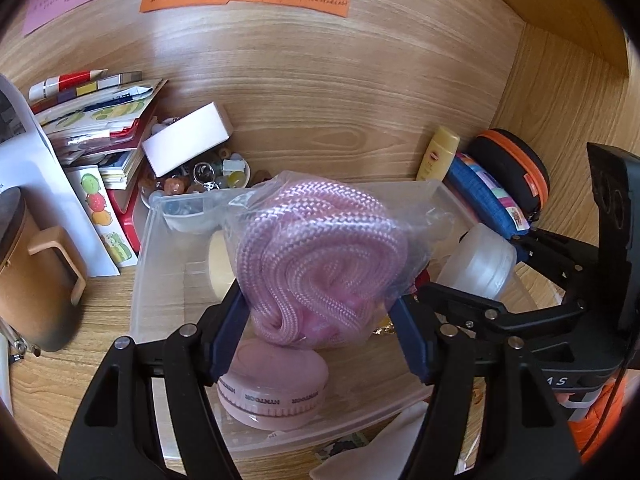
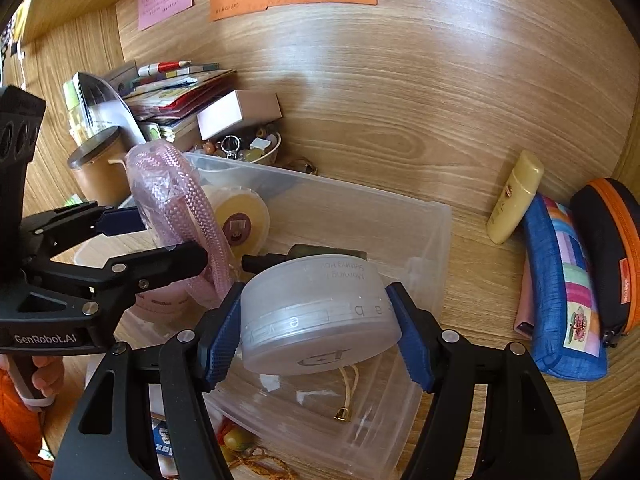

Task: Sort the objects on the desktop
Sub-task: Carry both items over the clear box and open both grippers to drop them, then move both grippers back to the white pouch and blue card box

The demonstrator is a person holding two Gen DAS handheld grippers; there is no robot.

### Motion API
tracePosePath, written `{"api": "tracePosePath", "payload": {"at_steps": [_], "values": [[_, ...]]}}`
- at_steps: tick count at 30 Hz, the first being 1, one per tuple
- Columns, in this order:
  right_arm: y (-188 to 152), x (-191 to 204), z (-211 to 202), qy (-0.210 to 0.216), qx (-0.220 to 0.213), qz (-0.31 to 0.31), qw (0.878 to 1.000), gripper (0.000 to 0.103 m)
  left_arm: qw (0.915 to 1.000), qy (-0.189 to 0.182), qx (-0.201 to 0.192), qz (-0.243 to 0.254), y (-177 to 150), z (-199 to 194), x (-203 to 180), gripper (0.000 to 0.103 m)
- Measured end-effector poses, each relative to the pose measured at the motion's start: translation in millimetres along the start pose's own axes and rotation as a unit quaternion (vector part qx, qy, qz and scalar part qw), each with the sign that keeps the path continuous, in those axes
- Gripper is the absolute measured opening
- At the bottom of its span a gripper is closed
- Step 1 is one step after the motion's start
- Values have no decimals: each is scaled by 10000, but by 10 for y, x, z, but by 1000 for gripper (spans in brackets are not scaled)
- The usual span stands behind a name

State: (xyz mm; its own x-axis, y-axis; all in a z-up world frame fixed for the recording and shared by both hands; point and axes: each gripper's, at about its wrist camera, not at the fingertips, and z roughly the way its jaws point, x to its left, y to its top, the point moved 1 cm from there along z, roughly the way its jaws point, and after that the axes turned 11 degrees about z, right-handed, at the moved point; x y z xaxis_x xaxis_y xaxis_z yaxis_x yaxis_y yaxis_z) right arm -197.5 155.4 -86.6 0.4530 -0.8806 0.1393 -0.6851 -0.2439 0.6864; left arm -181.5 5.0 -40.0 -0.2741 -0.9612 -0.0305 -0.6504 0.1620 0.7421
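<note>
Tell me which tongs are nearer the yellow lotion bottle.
Right. The right tongs, shut on the frosted round jar, sit over the clear bin's side toward the yellow lotion bottle; the left tongs, shut on the bagged pink rope, sit farther off.

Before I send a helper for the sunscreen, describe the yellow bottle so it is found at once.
Start at the clear plastic bin on the wooden desk. On the desk beside it a blue patchwork pouch lies, and the yellow bottle leans just beyond it: the only smooth, pale yellow, capped tube there.
</note>
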Motion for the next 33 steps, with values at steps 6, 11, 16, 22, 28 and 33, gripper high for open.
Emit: {"api": "tracePosePath", "payload": {"at_steps": [6, 11, 16, 22, 28, 33], "values": [[-14, 63, 7, 3, -9, -100, 9999, 66, 9999, -49, -94, 48, 2, -53, -40, 74], [-25, 106, -3, -44, -21, -168, 9998, 67, 9998, -87, -166, 31, 13, -103, -46, 78], [-29, 133, -53, -50, -75, -186, 9998, 71, 9995, -128, -291, -61, 34, -178, -9, 84], [-6, 152, -153, -113, -254, -210, 9994, 80, 9991, 29, -405, -91, 62, -284, 22, 90], [58, 95, -233, -129, -370, -92, 9992, 83, 9978, 381, -531, -97, 103, -437, 45, 96], [126, -8, -397, -104, -502, 124, 9986, 84, 9967, 597, -557, -4, 83, -561, 34, 97]]}}
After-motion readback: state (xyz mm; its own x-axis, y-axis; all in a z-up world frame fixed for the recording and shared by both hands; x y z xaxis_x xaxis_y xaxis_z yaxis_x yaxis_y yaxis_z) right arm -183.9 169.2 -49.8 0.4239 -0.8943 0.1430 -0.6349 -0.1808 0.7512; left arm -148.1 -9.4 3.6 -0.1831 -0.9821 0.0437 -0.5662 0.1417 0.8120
